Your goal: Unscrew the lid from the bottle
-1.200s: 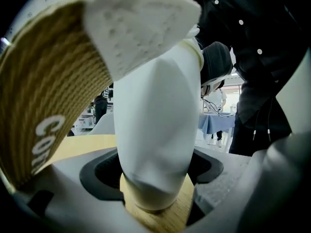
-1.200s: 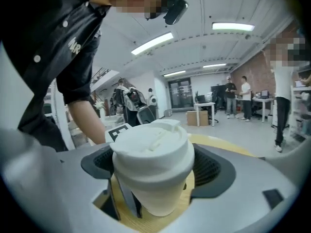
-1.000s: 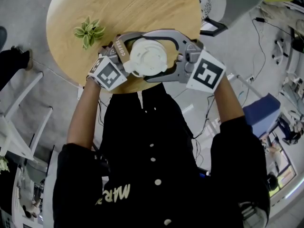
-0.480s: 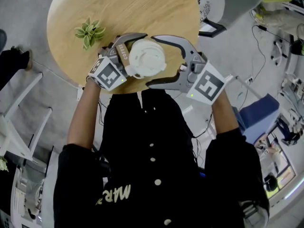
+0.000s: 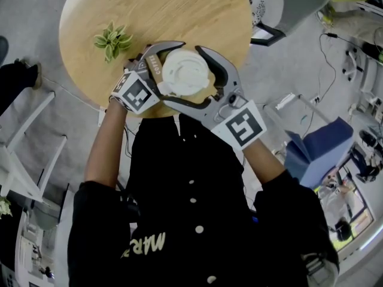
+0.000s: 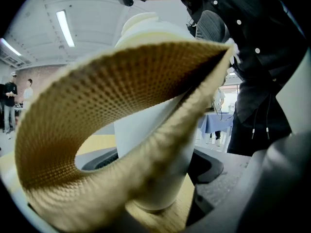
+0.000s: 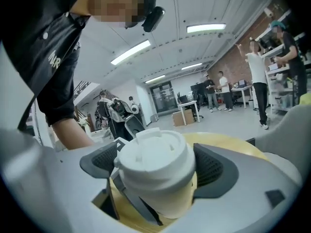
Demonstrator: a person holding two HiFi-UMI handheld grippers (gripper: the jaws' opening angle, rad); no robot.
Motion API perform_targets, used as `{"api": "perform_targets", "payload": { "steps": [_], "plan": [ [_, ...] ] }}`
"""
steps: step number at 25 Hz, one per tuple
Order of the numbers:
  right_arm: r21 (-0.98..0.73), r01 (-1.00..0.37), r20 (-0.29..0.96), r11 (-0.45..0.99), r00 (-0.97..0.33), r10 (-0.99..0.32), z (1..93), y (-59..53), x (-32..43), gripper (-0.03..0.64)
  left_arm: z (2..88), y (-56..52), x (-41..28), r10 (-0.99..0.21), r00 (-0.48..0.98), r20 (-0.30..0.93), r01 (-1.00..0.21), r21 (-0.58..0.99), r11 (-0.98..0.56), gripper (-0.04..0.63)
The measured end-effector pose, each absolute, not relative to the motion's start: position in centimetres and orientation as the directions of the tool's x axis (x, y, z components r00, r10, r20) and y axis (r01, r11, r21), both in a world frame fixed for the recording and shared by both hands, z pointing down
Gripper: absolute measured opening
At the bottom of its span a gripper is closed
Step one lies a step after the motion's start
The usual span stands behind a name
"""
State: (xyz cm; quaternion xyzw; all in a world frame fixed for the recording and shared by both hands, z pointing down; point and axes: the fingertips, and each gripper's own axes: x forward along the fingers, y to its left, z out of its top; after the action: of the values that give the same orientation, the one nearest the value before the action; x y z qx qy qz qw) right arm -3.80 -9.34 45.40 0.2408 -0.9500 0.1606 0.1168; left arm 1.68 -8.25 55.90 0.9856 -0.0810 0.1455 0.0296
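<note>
Head view, looking steeply down: a person in a black jacket is standing at the edge of a round wooden table and holding 2 grippers out in front of the chest.

The bottle, a white cup-shaped container, is standing upright near the table's near edge. The left gripper is clasping its body low down, with a dark pad pressing on each side. A tan textured sleeve is bulging loosely toward that gripper's camera.

The right gripper is reaching in from the other side at the height of the lid. Its jaws have just been opening and are standing wide. The white lid is sitting between them, with a slim gap showing at 1 pad at least, so nothing is being gripped there.

This looks like a fresh grip being taken for the next turn. To do it well, the right pads should be closing squarely on the lid's rim, level with it. They should be pressing firmly enough not to slip but not so hard that they squash it. The left gripper should be bracing the white body rather than the loose sleeve, which could slide.

Farther back, a small green plant is sitting on the table, well apart from the bottle.
</note>
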Motion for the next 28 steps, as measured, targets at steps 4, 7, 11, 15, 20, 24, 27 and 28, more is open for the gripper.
{"api": "perform_targets", "payload": {
  "steps": [4, 7, 11, 15, 20, 24, 27, 28],
  "plan": [
    [-0.184, -0.426, 0.325, 0.886, -0.877, -0.354, 45.5, -9.1, -3.9, 0.472, 55.9, -8.2, 1.7, -0.149, 0.944, 0.294, -0.167, 0.035, -0.985, 0.376],
    [-0.092, -0.182, 0.284, 0.979, -0.947, -0.149, 44.7, -8.7, -4.7, 0.471, 55.9, -8.2, 1.5, -0.15, 0.945, 0.291, -0.167, 0.032, -0.985, 0.376],
    [-0.1, 0.123, 0.28, 0.987, -0.949, 0.147, 44.3, -8.0, -4.7, 0.472, 55.8, -8.2, 1.6, -0.151, 0.945, 0.29, -0.167, 0.029, -0.986, 0.376],
    [-0.13, 0.275, 0.309, 0.953, -0.902, 0.303, 44.8, -7.4, -4.4, 0.472, 55.8, -8.2, 1.7, -0.151, 0.946, 0.288, -0.167, 0.029, -0.986, 0.376],
    [-0.146, 0.201, 0.364, 0.969, -0.9, 0.242, 45.3, -7.6, -4.2, 0.483, 56.0, -8.2, 1.6, -0.151, 0.944, 0.292, -0.168, 0.037, -0.985, 0.376],
    [-0.176, -0.07, 0.363, 0.982, -0.932, -0.001, 44.8, -8.4, -3.7, 0.511, 56.0, -8.3, 1.7, -0.15, 0.944, 0.295, -0.168, 0.037, -0.985, 0.376],
    [-0.155, -0.286, 0.301, 0.946, -0.925, -0.23, 44.2, -9.3, -4.2, 0.511, 55.8, -8.2, 1.6, -0.149, 0.943, 0.296, -0.168, 0.038, -0.985, 0.376],
    [-0.144, -0.336, 0.287, 0.931, -0.914, -0.286, 44.2, -9.5, -4.5, 0.509, 55.8, -8.2, 1.6, -0.149, 0.943, 0.296, -0.168, 0.038, -0.985, 0.376]
  ]
}}
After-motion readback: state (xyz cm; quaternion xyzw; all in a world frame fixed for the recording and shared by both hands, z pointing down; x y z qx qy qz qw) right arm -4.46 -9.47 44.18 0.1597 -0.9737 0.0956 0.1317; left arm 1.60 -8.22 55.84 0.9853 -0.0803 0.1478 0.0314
